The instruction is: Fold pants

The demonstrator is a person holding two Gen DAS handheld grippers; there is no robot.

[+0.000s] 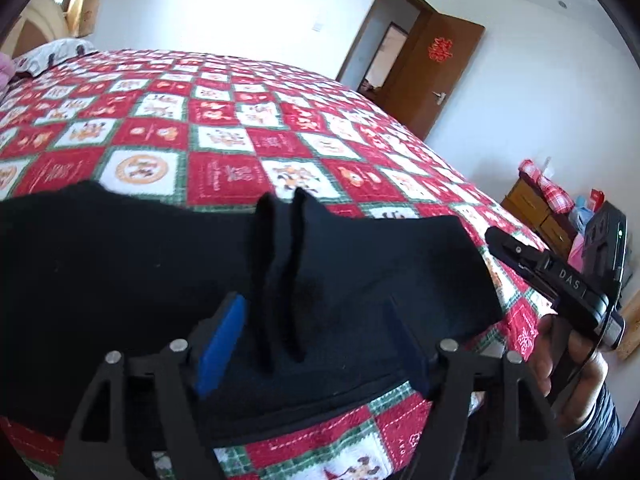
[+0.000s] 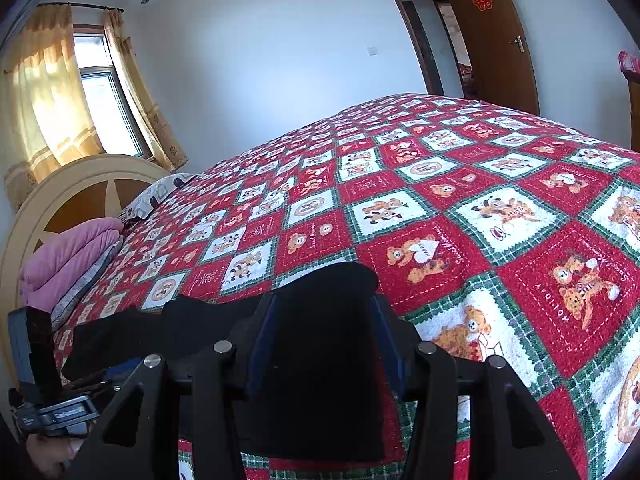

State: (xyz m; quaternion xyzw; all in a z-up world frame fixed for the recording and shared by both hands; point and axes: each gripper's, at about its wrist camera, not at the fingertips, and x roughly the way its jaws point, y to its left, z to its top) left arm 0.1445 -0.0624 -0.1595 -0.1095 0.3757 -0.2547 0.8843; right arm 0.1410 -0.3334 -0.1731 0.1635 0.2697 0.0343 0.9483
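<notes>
The black pants (image 1: 120, 264) lie across the near edge of the bed. My left gripper (image 1: 312, 344) is open, its blue pads (image 1: 222, 344) on either side of raised folds of the black cloth (image 1: 280, 276). My right gripper (image 2: 324, 340) is open too, with a hem end of the pants (image 2: 320, 360) lying between its fingers. The right gripper also shows at the right of the left wrist view (image 1: 560, 280), beside the pants' right end. The left gripper appears at the lower left of the right wrist view (image 2: 52, 400).
The bed carries a red, white and green patchwork quilt (image 2: 460, 208). Folded pink bedding (image 2: 68, 260) and a pillow (image 2: 160, 192) lie by the headboard (image 2: 60, 192). A wooden dresser (image 1: 536, 208) stands right of the bed. A brown door (image 1: 440, 64) stands open.
</notes>
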